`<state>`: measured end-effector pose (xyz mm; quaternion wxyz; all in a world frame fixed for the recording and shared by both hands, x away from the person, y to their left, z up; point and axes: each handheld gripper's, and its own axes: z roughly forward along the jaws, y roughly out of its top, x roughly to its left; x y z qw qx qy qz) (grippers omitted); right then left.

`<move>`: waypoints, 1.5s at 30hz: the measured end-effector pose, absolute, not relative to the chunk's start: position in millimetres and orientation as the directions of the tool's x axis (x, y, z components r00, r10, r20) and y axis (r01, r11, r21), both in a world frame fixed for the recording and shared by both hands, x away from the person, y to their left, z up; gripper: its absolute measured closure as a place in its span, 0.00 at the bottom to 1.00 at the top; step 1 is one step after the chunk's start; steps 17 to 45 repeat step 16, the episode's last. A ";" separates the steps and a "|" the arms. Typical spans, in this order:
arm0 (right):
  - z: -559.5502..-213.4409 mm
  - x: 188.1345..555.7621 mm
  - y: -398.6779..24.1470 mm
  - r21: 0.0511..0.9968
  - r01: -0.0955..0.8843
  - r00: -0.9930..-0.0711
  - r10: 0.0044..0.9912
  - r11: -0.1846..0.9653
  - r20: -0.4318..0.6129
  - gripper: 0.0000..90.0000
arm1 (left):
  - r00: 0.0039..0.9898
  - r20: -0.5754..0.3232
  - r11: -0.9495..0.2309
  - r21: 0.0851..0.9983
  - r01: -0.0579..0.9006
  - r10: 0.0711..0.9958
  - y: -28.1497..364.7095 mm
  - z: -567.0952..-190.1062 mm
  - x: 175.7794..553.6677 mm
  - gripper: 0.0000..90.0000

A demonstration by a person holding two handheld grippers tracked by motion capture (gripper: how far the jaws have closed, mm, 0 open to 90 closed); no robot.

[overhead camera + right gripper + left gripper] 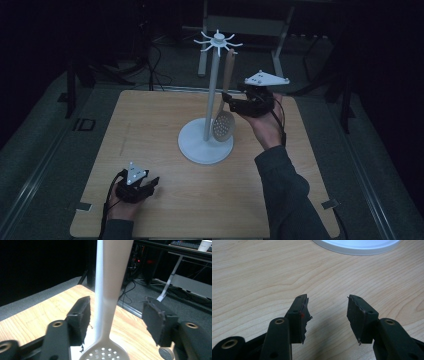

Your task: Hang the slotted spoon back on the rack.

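One slotted spoon (223, 122), one stand (206, 140), seemingly two open claws.

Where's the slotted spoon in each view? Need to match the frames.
High view: slotted spoon hangs from the white stand, centre right, beside the right gripper.
Left gripper view: not in this picture; the stand's white base is at the top edge.
Right gripper view: spoon centre, handle between the open jaws with a gap on each side, holed bowl at the bottom.
Shared landmark: the wooden table, along with the stand.
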<state>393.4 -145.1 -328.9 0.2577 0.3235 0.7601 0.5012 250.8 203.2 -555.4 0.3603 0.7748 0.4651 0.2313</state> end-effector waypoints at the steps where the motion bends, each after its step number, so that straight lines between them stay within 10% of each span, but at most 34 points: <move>1: -329.2 392.8 -145.1 0.927 0.237 -0.660 0.748 0.292 -0.067 0.39 | 0.460 0.023 -0.307 0.774 0.554 0.888 203.2 -555.4 250.8 0.57; 45: -357.6 381.0 -166.7 0.888 0.320 -0.628 0.776 0.331 -0.063 0.32 | 0.454 0.025 -0.305 0.774 0.555 0.891 203.6 -555.7 250.7 0.56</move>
